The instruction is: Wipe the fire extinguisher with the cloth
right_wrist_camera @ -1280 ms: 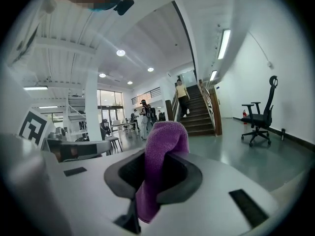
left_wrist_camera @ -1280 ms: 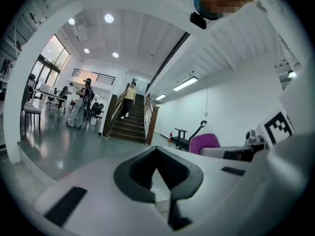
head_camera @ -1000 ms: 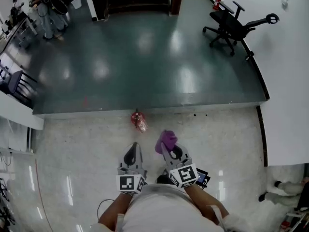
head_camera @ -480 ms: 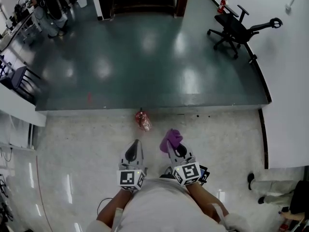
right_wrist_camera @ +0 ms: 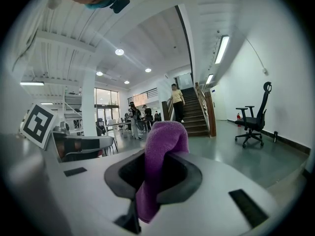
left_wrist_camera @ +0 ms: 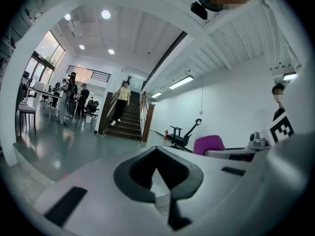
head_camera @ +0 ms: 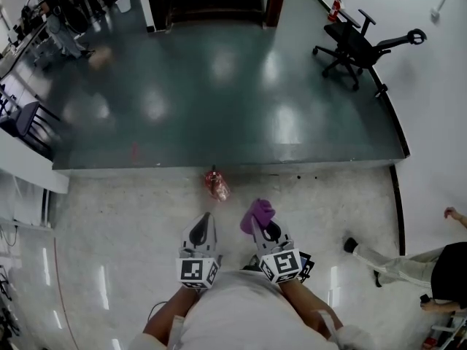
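**Cloth gripped and aimed, extinguisher not yet reached**

I am holding my right gripper (head_camera: 261,228) clamped on the purple cloth (head_camera: 257,212). In the right gripper view the fabric is passing down through the seam between the jaws and bunching over the tips, so a soft wad is leading rather than bare plastic. I judge that wad to be the face I will be wiping with.

My left gripper (head_camera: 202,224) is hanging just beside it at about the same height, its jaws pressed together with nothing between them. I am treating it as the free claw, on hand to steady the cylinder if it rocks under the wiping.

The fire extinguisher (head_camera: 215,184) is sitting on the pale speckled floor (head_camera: 124,224) ahead of both grippers, close to the edge where the dark green floor (head_camera: 219,86) begins. It is apart from the cloth and untouched. I am looking down on it from above, so I cannot tell whether it is standing upright or lying over.

Wiping is not yet under way. The next move is calling for bringing the cloth down onto the red body.
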{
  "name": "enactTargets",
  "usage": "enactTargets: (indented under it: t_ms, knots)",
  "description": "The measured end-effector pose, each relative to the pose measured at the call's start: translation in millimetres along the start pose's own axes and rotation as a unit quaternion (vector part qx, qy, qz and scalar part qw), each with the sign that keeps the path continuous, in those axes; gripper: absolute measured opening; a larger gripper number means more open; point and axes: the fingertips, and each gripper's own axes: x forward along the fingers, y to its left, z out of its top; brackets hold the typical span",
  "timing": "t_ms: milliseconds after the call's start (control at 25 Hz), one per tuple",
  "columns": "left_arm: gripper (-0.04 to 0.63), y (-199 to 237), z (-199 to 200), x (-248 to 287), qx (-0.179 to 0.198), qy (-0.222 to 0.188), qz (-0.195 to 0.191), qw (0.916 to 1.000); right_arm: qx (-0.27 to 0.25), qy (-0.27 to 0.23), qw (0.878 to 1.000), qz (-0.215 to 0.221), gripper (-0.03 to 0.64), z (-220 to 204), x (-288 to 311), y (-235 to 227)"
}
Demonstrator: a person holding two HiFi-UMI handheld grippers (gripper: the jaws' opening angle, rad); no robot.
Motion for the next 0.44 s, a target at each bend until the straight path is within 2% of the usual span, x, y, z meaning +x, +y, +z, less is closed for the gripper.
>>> enactTargets:
  t_ms: [440]
  knots:
    - [0.005,16.1,1.4,-1.2,-0.001,-0.003,-0.005,1.0000,-0.004,-0.004,1.000,-0.005,0.058,0.4,14.0,6.7]
